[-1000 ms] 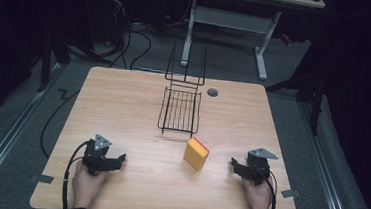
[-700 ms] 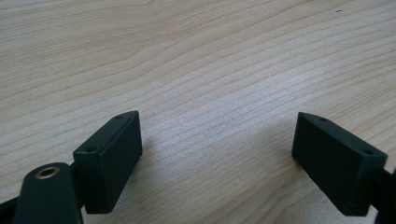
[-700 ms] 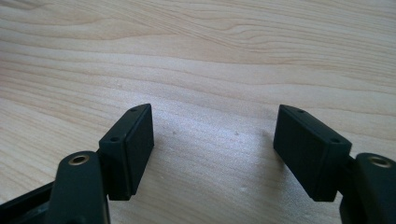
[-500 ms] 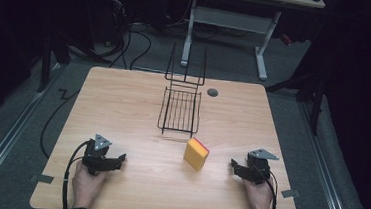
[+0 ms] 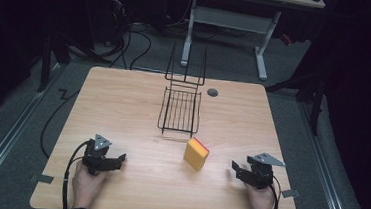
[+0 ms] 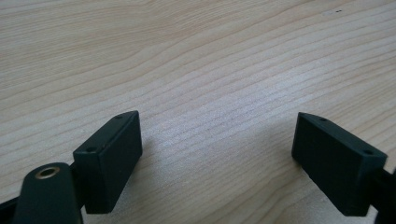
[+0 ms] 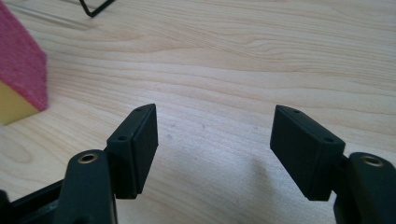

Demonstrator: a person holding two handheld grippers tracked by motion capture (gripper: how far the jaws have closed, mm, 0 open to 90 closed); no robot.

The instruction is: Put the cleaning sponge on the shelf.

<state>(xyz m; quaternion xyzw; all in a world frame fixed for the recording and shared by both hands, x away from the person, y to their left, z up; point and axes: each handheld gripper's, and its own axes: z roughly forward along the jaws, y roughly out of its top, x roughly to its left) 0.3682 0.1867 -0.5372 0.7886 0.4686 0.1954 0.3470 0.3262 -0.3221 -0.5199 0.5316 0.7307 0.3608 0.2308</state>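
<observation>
A yellow sponge with a red scouring side (image 5: 196, 154) stands on edge near the middle front of the wooden table (image 5: 123, 104); its red side (image 7: 21, 60) shows at the left of the right gripper view. A black wire rack (image 5: 179, 110) sits behind it. My left gripper (image 5: 119, 159) rests at the front left, jaws wide apart over bare wood (image 6: 217, 140). At the front right my right gripper (image 5: 234, 168) points toward the sponge, open with nothing between its fingers (image 7: 215, 140); its jaws have just been closing a little.
A round cable hole (image 5: 212, 92) lies right of the rack. A rack corner (image 7: 95, 7) shows at the top of the right gripper view. Beyond the table stand desk legs (image 5: 262, 55) and floor cables (image 5: 128, 40). Cables trail from both grippers.
</observation>
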